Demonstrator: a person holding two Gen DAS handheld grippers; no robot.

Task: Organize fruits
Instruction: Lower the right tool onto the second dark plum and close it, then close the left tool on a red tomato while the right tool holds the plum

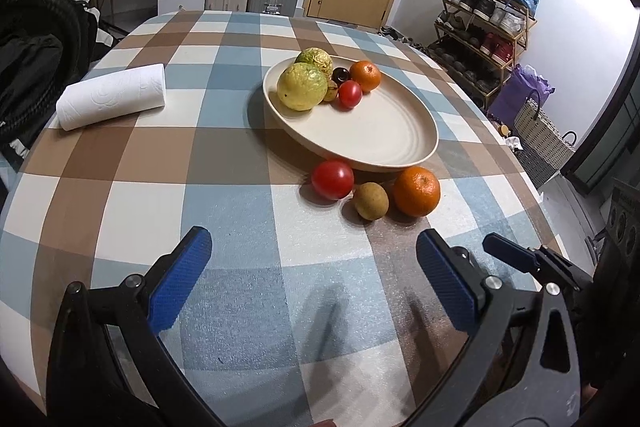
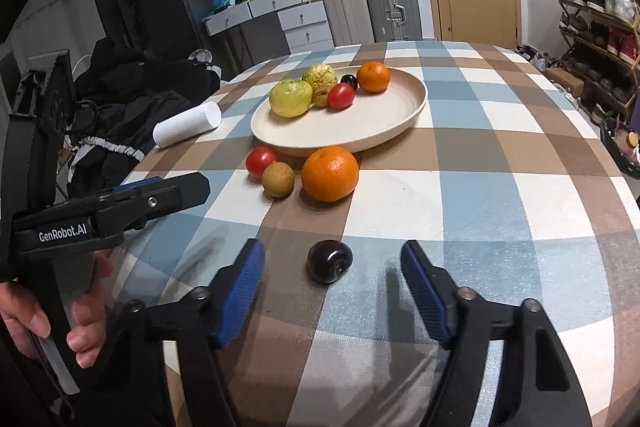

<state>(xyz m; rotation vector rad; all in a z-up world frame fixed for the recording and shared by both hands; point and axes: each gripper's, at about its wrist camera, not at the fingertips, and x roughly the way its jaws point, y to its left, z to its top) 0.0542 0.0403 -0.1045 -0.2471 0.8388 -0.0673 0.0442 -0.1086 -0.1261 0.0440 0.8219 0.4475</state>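
Right gripper [image 2: 334,287] spread wide around dark plum [image 2: 329,261] on table | left gripper [image 1: 314,281] also gaping, empty | risk: round plum rolls off if fingers close off-centre.

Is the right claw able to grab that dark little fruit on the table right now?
Probably yes. The right claw is open, and the dark fruit sits on the tablecloth between its blue fingers with nothing in the way.
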